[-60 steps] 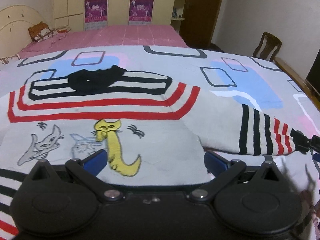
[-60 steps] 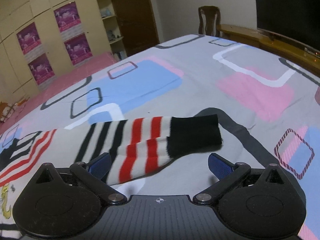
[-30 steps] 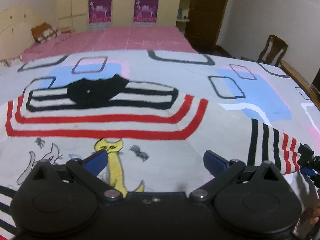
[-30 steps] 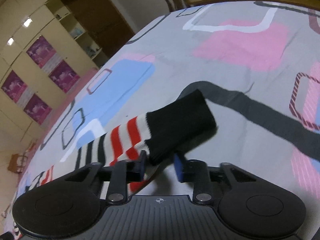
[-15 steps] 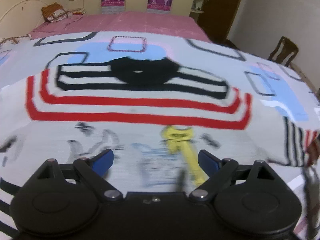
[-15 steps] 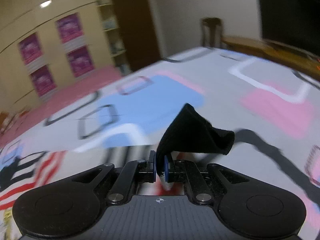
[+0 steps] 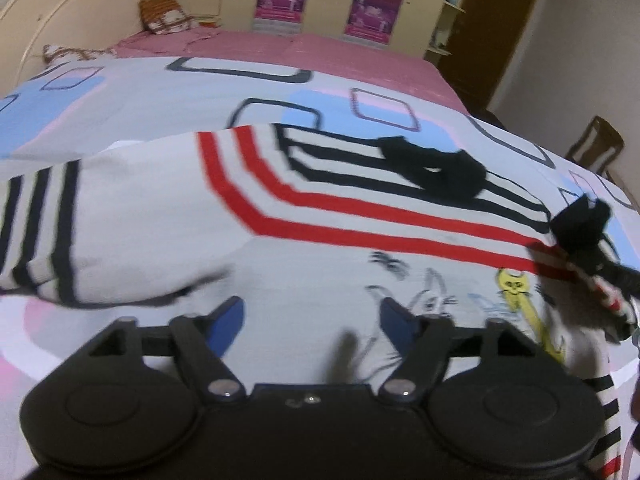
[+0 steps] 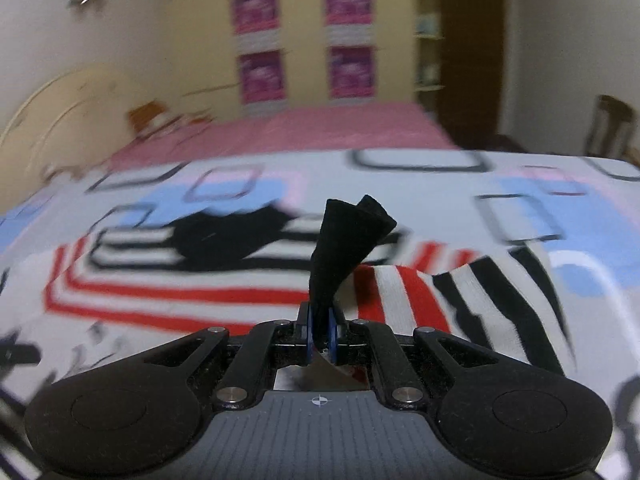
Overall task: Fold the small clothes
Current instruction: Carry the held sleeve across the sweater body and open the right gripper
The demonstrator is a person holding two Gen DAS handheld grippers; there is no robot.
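Pinching the striped sweater's (image 8: 200, 292) black cuff (image 8: 344, 248), right gripper (image 8: 320, 334) lifts it.

Left gripper (image 7: 311, 314): blue pads apart, jaws just been closing, nothing between them, angled down. Right gripper (image 8: 320, 330): pads clamped on black knit sleeve cuff (image 8: 344, 248), angled down.

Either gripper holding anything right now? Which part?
Right gripper pinches the sweater's black cuff, sleeve lifted. Left gripper holds nothing, jaws apart over the sweater.
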